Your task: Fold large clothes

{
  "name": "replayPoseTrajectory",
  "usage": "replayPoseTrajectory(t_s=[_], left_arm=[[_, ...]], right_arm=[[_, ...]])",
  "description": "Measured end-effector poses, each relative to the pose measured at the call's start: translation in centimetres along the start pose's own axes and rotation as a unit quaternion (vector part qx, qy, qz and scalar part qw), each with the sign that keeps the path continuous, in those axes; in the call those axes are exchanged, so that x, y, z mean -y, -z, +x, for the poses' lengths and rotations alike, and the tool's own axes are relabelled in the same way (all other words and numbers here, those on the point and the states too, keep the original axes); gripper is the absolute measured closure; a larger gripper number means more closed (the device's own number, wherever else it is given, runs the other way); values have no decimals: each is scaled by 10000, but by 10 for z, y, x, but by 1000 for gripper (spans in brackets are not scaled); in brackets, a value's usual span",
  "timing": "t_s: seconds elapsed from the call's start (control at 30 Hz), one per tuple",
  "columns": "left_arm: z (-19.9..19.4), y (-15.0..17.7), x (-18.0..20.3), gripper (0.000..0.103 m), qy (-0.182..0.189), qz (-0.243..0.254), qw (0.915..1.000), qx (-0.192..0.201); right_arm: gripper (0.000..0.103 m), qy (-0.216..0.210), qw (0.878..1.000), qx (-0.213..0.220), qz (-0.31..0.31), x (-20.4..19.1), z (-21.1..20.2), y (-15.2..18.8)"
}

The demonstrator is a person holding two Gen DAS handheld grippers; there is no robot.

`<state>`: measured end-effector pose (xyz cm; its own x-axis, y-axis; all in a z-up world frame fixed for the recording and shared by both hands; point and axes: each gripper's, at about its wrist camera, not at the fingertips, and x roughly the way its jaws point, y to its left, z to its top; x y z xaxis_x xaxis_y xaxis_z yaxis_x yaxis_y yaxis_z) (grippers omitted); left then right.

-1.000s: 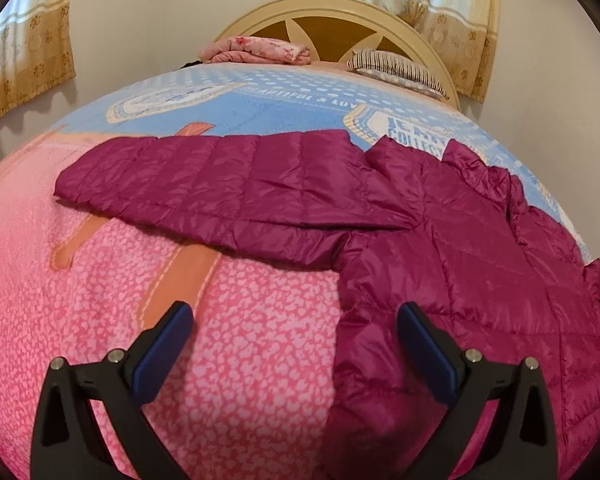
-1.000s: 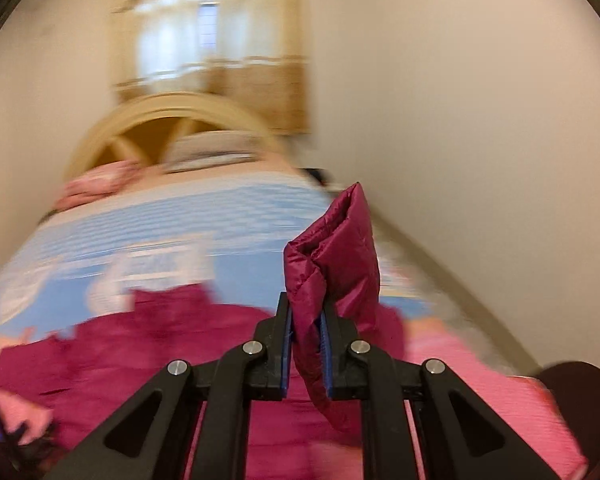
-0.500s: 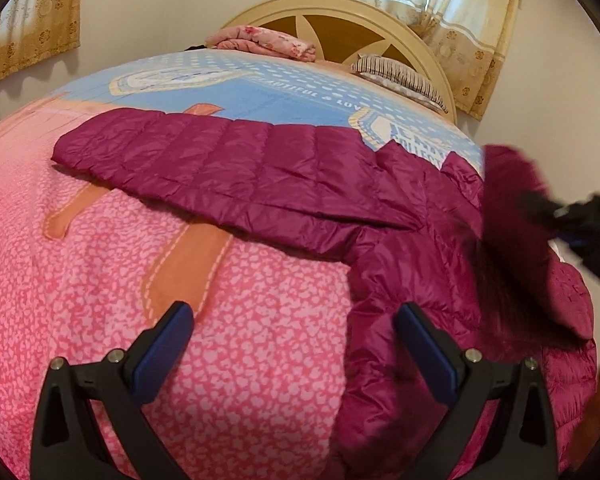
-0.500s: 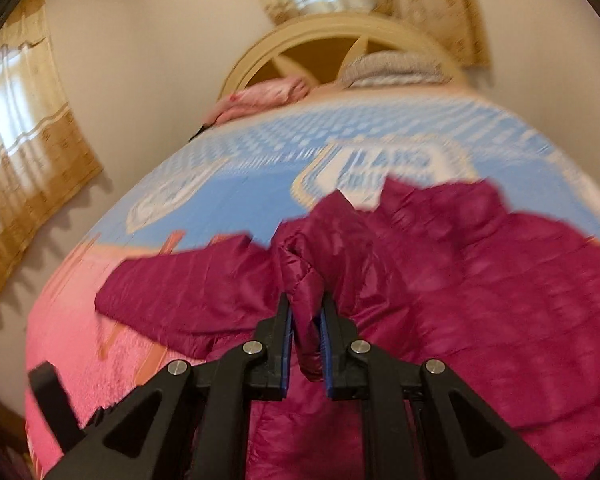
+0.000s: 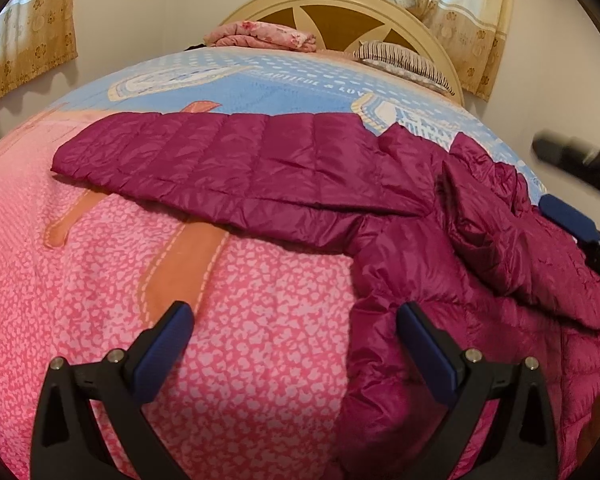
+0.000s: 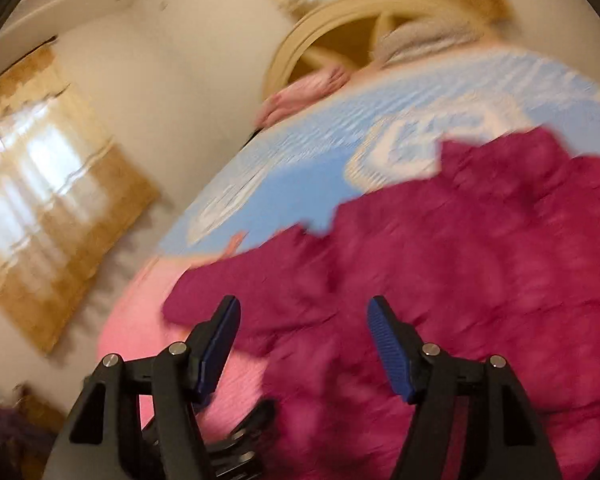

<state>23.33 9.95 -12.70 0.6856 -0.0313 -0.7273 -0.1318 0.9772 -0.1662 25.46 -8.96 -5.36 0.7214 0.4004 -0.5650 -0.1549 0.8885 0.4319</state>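
A: Where do we have the quilted magenta jacket (image 5: 440,248)?

B: It lies flat on the pink and blue bedspread (image 5: 228,320), one sleeve (image 5: 228,168) stretched far left, the other sleeve (image 5: 500,216) folded over the body at the right.

A: And our left gripper (image 5: 294,344)?

B: Jaws wide apart, nothing between them, hovering near the jacket's left edge.

A: Our right gripper (image 6: 304,340)?

B: Its jaws have just been opening. We see them apart above the jacket, gripping nothing.

Open bedspread (image 5: 240,340) left of sprawling jacket (image 5: 440,264).
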Motion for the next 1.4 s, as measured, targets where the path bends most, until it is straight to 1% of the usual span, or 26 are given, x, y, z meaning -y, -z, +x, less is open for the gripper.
replayPoseTrajectory(t_s=[0.03, 0.07, 0.13, 0.2, 0.3, 0.33, 0.4, 0.5, 0.57, 0.63, 0.7, 0.73, 0.77, 0.83, 1.0, 1.13, 1.23, 1.33, 1.4], left_arm=[[0, 1, 0, 0, -2, 3, 10000, 3], [0, 0, 0, 0, -5, 5, 10000, 2], [-1, 1, 0, 0, -2, 4, 10000, -1], [0, 1, 0, 0, -19, 17, 10000, -7], [2, 2, 1, 0, -56, 47, 10000, -26], [3, 2, 2, 0, -68, 58, 10000, -36], [4, 2, 4, 0, -102, 84, 9999, -54], [6, 2, 6, 0, -150, 130, 9998, -81], [5, 2, 6, 0, -126, 136, 9998, -84], [5, 1, 6, 0, -99, 153, 9998, -127], [3, -2, 9, 0, -150, 266, 9994, -174], [0, -5, 12, 0, -247, 340, 9990, -156], [-5, -9, 15, 0, -355, 408, 9985, -67], [-15, -17, 23, 0, -443, 507, 9977, 127], [-25, -41, 47, 0, -384, 741, 9959, 354], [-20, -54, 72, 0, -421, 992, 9932, 449], [-12, -63, 89, 0, -414, 1065, 9924, 466], [2, -66, 101, 0, -626, 1128, 9905, 471], [14, -65, 105, 0, -778, 1147, 9896, 373]], right_arm=[[73, 183, 9998, -124, -2, 4, 7, -2], [78, 355, 9989, -318, 35, 11, 18, 0], [80, 478, 9970, -600, 104, 18, 37, 8], [80, 516, 9951, -841, -15, 15, 55, 18], [80, 576, 9932, -976, -266, 3, 70, 26], [80, 607, 9926, -1007, -308, 5, 74, 27], [80, 658, 9915, -1055, -394, 7, 80, 30], [80, 714, 9893, -1139, -564, 5, 76, 28], [80, 883, 9863, -1198, -717, 0, 69, 24], [80, 1169, 9842, -958, -923, -9, 50, 17], [80, 1674, 9768, -558, -1212, -14, 23, 10], [80, 1850, 9733, -429, -1292, -14, 14, 7], [80, 2034, 9691, -303, -1365, -12, 3, 5], [80, 2290, 9632, -212, -1394, -3, -11, 3], [80, 2575, 9598, -5, -1115, 28, -35, -2], [80, 2747, 9551, 281, -1079, 41, -54, -6], [80, 2837, 9523, 415, -1047, 47, -68, -6], [80, 2889, 9508, 488, -1004, 53, -75, -7], [80, 2892, 9510, 536, -949, 59, -80, -9]])
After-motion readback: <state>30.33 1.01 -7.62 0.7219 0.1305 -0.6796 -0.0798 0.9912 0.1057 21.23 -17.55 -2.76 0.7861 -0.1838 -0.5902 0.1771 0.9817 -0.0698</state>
